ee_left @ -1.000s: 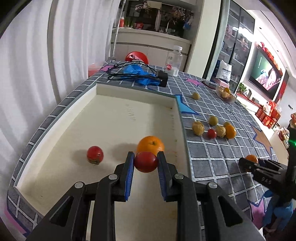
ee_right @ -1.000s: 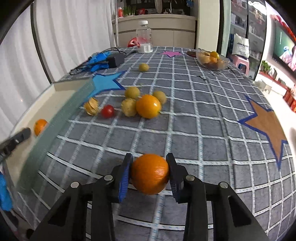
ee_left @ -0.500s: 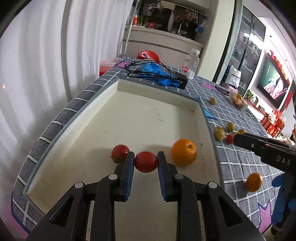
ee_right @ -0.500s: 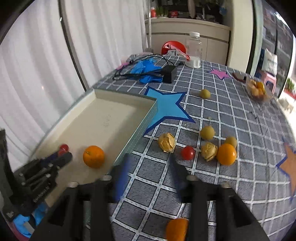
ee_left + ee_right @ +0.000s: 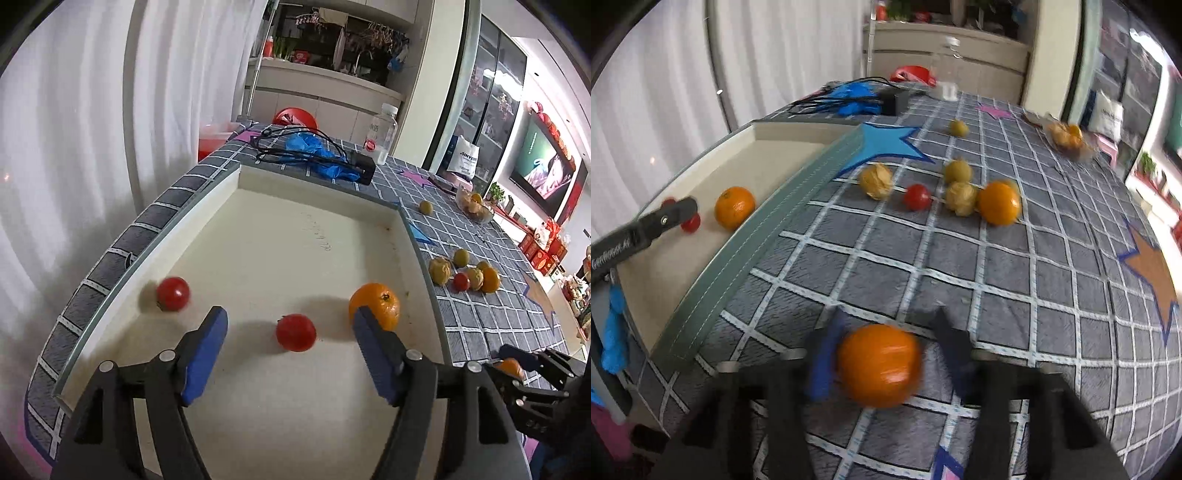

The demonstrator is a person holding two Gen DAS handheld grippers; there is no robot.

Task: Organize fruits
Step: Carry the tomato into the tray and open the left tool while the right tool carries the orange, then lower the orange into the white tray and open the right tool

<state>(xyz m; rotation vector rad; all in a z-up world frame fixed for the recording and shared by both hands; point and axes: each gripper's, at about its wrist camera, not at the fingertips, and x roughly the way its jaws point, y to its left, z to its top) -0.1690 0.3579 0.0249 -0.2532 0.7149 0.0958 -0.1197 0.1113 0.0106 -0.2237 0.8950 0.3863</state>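
The left gripper (image 5: 290, 354) has just been opening; its jaws stand wide, and the released cherry tomato (image 5: 295, 332) lies between them on the tray (image 5: 317, 236) floor, untouched. The right gripper (image 5: 886, 354) has just been closing around an orange (image 5: 879, 363); motion blur hides whether both pads press it. A half-seated grip could let it roll off. Farther away, physalis (image 5: 876, 181) wait on the tablecloth (image 5: 1015, 277).
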